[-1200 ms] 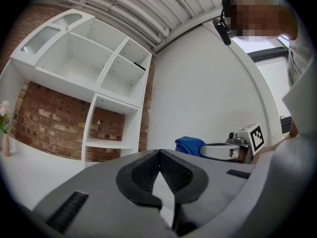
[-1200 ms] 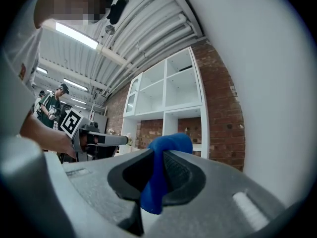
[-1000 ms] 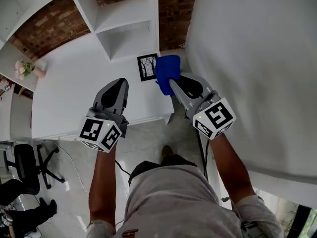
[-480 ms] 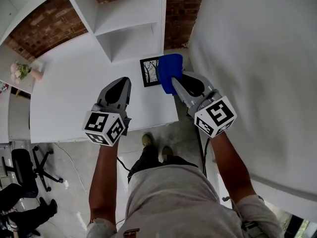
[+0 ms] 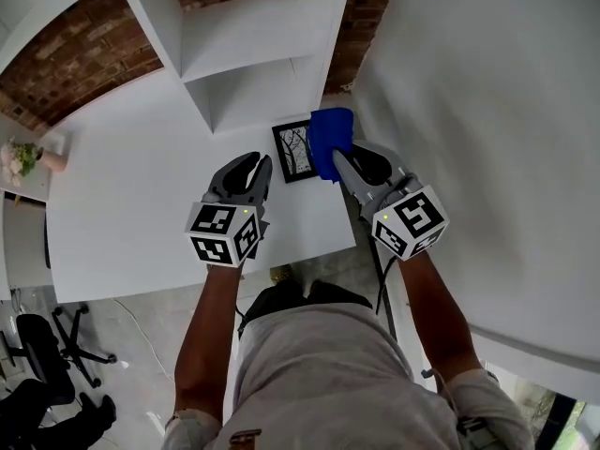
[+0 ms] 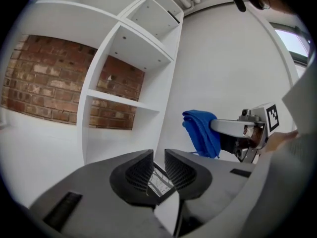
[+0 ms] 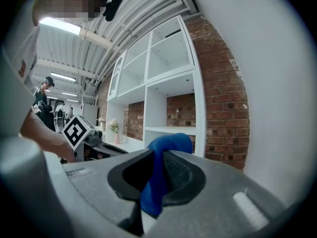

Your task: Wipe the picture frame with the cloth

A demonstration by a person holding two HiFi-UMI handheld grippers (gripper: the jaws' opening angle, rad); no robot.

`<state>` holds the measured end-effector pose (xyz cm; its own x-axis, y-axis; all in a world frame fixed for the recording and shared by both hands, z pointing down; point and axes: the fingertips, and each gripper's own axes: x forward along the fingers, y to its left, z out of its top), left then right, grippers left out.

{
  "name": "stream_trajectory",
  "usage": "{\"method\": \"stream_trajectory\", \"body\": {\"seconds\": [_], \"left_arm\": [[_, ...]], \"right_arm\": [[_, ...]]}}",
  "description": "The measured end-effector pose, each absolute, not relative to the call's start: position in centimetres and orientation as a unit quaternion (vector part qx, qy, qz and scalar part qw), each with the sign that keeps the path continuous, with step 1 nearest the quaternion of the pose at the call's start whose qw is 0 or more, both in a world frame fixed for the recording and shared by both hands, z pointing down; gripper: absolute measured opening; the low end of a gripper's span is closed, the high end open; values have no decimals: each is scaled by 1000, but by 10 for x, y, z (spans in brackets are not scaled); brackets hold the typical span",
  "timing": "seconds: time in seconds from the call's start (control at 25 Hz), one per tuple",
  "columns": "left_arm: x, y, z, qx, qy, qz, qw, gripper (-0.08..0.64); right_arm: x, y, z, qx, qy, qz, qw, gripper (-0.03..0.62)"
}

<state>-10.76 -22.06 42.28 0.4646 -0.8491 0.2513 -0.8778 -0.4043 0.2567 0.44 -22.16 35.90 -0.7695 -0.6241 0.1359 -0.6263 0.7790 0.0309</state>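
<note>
Head view, looking steeply down:
- White bench [image 5: 141, 195] with picture frame [image 5: 294, 150] lying flat near front right corner. Black border, tree print inside.
- White shelf unit [image 5: 244, 64] standing at back of bench, just behind frame. Brick wall [image 5: 75, 54] behind it.
- Small vase of flowers [image 5: 21, 156] at far left, well apart from frame.

Left gripper [image 5: 251, 163]:
- Hovering over bench just left of frame.
- In left gripper view [image 6: 158, 165], jaws just opening, gap narrow.
- Nothing clamped. Frame [image 6: 159, 182] visible through gap, beyond the tips.

Right gripper [image 5: 339, 157]:
- Closed on blue cloth [image 5: 330, 129].
- In right gripper view [image 7: 158, 168], fold of cloth [image 7: 168, 145] pinched between pads, bunched above and below them.
- From left gripper view, cloth [image 6: 202, 133] hanging in folds off gripper tips, in front of white wall.

Cloth against frame:
- From above, cloth overlapping right edge of frame.
- Contact between the two not determinable.
</note>
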Motion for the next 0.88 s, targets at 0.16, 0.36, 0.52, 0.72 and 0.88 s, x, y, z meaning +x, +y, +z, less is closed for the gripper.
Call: {"method": "stream_trajectory", "body": {"seconds": [0.16,0.36,0.52,0.72,0.88], "left_arm": [[-106,-232,447,838,-502,67,203,96],[-102,-245,475,831,-498,108,223,130],[-101,-254,498,821,-499,142,239,158],[-105,-264,522,799,-508,192,258,186],[-103,-276,537,785,-510,225,269,193]], "right_arm": [[0,-231,366,343,-936,17,79,46],[-6,-243,385,339,-935,30,98,46],[-14,-259,401,325,-938,42,111,46],[-23,-278,419,300,-943,58,134,46],[-32,-291,438,278,-944,78,159,46]]}}
